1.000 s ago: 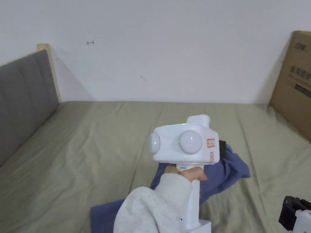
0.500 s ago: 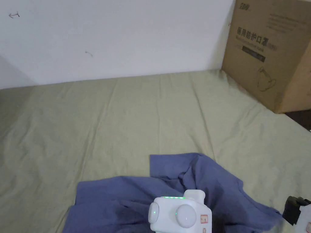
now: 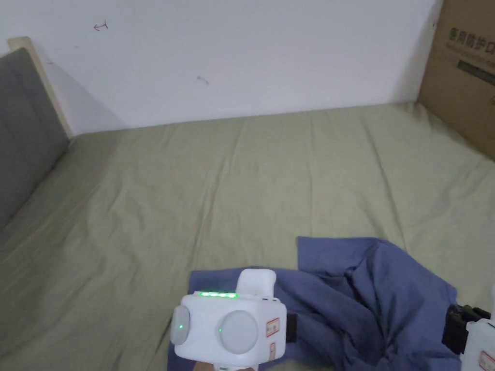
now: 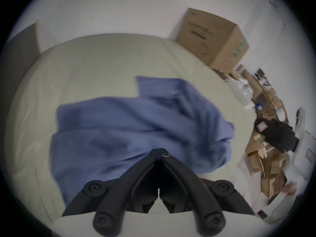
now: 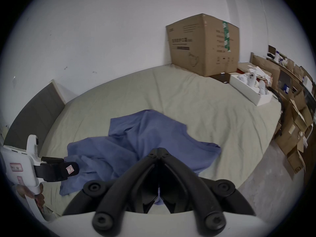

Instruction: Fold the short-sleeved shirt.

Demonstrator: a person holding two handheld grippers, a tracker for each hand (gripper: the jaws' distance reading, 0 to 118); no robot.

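The blue short-sleeved shirt (image 3: 367,290) lies crumpled on the olive bed sheet (image 3: 241,183), bunched up toward its right side. In the left gripper view the shirt (image 4: 136,129) spreads beyond my left gripper (image 4: 158,149), whose jaws are shut tip to tip with no cloth seen between them. My right gripper (image 5: 158,148) is also shut, hovering over the near part of the shirt (image 5: 145,138). In the head view the left gripper (image 3: 290,328) is at the shirt's near left edge and the right gripper (image 3: 457,328) at its right edge.
A large cardboard box (image 5: 203,44) stands on the bed's far right corner. A grey headboard (image 3: 24,130) runs along the left, with a white wall behind. A white tray (image 5: 249,88) and several cardboard boxes (image 5: 294,124) crowd the right side of the bed.
The head camera has swung about and tilted down. The left gripper, held high a second ago, is now low at the shirt's near edge. The shirt lies much as half a second ago.
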